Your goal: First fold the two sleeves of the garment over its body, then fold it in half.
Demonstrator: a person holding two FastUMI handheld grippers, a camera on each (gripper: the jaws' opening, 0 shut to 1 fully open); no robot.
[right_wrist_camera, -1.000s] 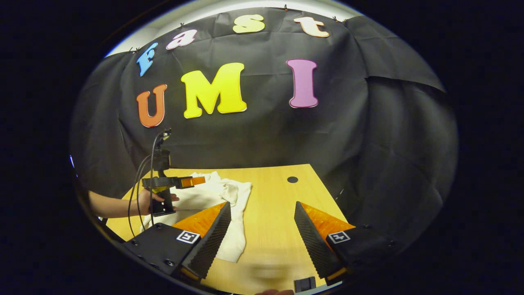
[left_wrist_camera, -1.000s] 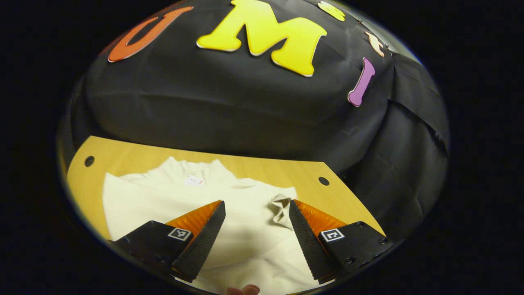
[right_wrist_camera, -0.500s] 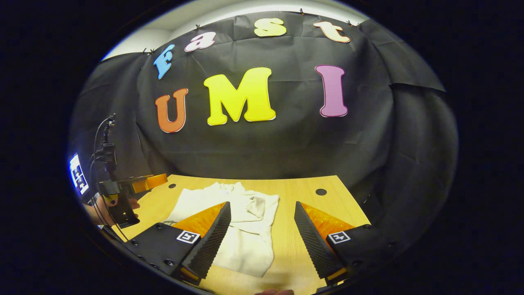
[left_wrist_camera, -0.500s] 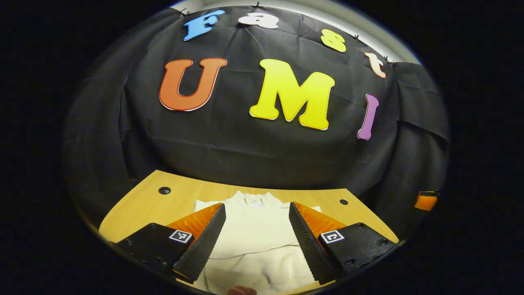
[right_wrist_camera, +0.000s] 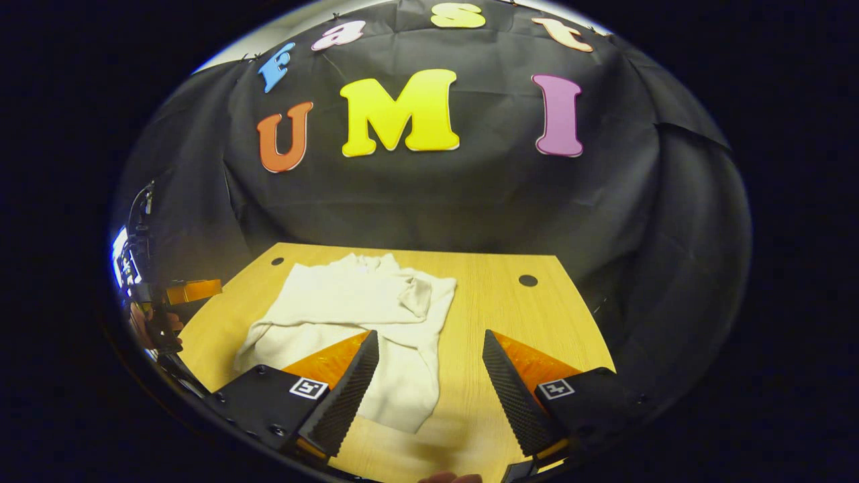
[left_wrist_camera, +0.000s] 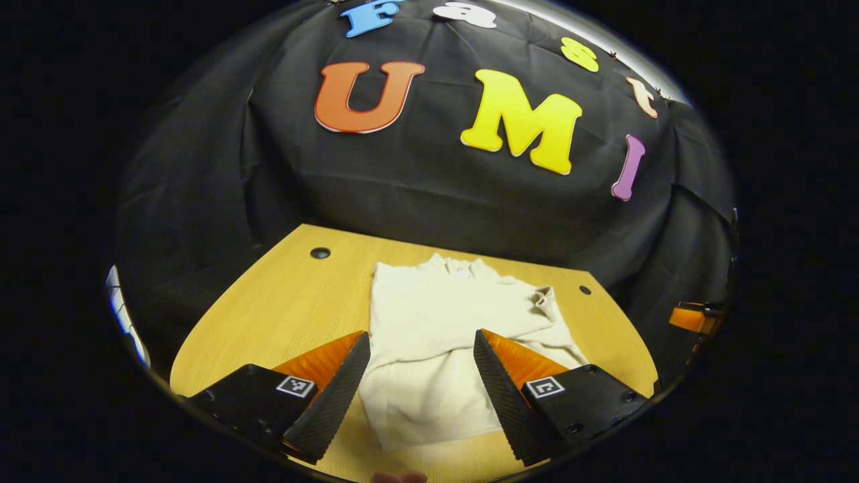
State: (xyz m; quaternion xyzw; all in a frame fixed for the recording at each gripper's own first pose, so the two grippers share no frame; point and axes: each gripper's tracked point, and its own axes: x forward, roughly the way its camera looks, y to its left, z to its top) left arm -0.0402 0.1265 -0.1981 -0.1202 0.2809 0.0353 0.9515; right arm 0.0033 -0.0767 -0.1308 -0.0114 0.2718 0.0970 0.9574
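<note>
Cream knitted garment (left_wrist_camera: 436, 335) lies flat on the yellow wooden table (left_wrist_camera: 282, 302), sleeves tucked over its body. Left gripper (left_wrist_camera: 421, 396) and right gripper (right_wrist_camera: 429, 396) both spread wide, empty. Fabric looks soft, light, limp; pinch hem corners.

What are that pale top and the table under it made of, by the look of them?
The top looks like soft knitted cotton, matt cream; it creases and bunches loosely. The table looks like wood or wood-look laminate, smooth and yellowish, with fine straight grain lines and round holes near its corners.
</note>
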